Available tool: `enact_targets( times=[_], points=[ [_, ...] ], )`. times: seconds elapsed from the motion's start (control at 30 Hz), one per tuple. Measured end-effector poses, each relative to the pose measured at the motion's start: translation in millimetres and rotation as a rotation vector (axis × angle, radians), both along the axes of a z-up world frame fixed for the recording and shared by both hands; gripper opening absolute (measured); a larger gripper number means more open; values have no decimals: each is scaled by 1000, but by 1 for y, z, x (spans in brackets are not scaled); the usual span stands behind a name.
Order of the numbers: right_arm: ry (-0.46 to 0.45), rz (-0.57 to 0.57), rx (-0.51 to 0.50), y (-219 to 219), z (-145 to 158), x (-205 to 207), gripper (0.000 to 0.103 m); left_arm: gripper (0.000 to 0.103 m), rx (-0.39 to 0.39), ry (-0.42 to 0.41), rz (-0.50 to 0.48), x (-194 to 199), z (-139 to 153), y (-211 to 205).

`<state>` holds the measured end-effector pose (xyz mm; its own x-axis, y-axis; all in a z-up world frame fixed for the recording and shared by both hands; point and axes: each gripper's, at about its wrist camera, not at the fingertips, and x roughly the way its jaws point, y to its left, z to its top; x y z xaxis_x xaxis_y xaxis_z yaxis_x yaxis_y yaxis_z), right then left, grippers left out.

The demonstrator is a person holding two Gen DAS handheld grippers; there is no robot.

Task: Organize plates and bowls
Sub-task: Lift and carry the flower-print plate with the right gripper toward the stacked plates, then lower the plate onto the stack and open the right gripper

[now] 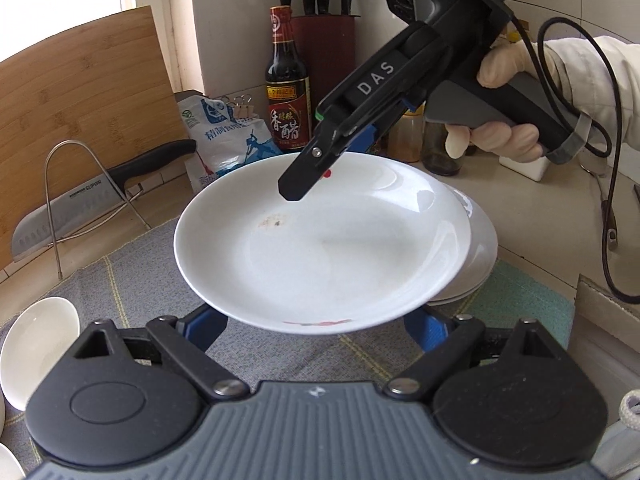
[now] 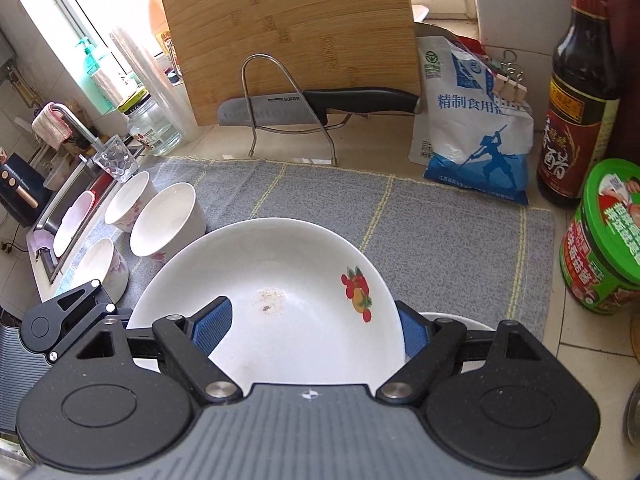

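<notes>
Nearest the left wrist camera, the left tongs (image 1: 316, 330) are standing wide apart, their blue pads (image 1: 204, 328) reaching under the near rim of a round white ceramic plate with a red fruit print (image 1: 320, 248). They are not closing on it. The plate is sitting raised above a grey checked cloth mat (image 2: 440, 232), its right edge overlapping a stack of white dishes (image 1: 480, 264) beneath it. Whether it is resting on that stack cannot be told.

At the far rim, the right tongs (image 2: 314, 332), held by a gloved right hand (image 1: 500, 128), are also standing apart and straddling the plate, one finger lying over the upper face and the other passing below the rim.

Four white bowls with pink flowers (image 2: 168, 220) are standing on the left end of the mat, well apart from the plate. Beyond the mat, on the pale tabletop (image 1: 540, 208), a black-handled knife (image 2: 320, 108) is lying in a wire rack in front of an upright bamboo cutting board (image 2: 288, 40). To their right, a blue and white salt bag (image 2: 476, 140) and a dark vinegar bottle (image 2: 576, 120) are standing.
</notes>
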<state>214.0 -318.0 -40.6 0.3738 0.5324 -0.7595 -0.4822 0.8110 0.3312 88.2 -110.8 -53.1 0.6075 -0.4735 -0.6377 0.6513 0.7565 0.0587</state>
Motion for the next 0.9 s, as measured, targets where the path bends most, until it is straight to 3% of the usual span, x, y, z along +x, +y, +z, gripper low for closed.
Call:
enact_targets(
  times=[0.4,0.9],
  points=[
    [19,-125,-11,-55,-9,-29,89,94,-8,31,-119,-2,-6,-38],
    [50,-155,-50,-70,-34,-36,89,94,15,71,-156,3,-16,-55]
  ],
)
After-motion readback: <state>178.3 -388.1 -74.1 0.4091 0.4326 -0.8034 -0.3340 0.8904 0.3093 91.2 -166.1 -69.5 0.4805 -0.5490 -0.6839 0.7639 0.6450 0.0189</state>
